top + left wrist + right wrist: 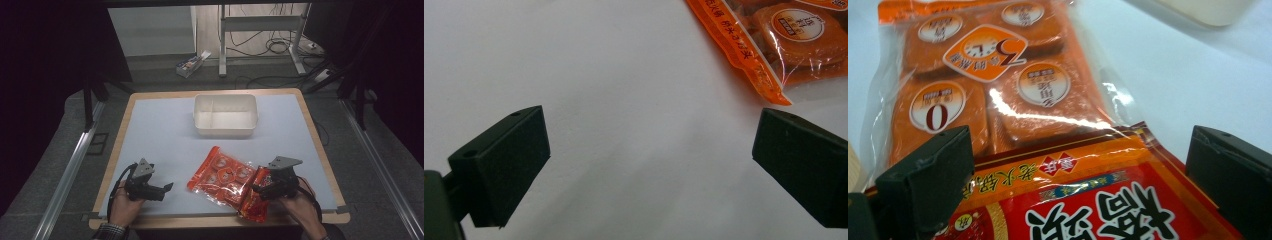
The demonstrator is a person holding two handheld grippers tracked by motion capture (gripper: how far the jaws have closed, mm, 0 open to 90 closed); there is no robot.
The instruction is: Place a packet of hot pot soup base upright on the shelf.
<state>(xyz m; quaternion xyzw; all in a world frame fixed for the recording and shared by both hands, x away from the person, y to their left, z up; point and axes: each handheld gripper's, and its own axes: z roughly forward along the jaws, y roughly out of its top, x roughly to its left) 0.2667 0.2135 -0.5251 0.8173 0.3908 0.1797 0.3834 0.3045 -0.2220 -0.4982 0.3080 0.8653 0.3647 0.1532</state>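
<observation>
The right gripper (1080, 180) holds its jaws wide apart over the red packet (1108, 200), one on each side of its top edge, pads not pressing on it. That packet lies at the near edge of the desk (165, 125) and touches, perhaps overlaps, the orange 4-cake pack (993, 85) beside it. The risk seems to be a bite that catches both wrappers at once, dragging the orange pack along, or pads sliding off the glossy film if they close only on the thin seam. The left gripper (649, 165) also stands open, empty, over bare desk near the orange pack's corner (769, 45), so nothing pins that pack down. The white bin (226, 116) sits well apart at the far side; a loose hold could drop the packet short of it.
</observation>
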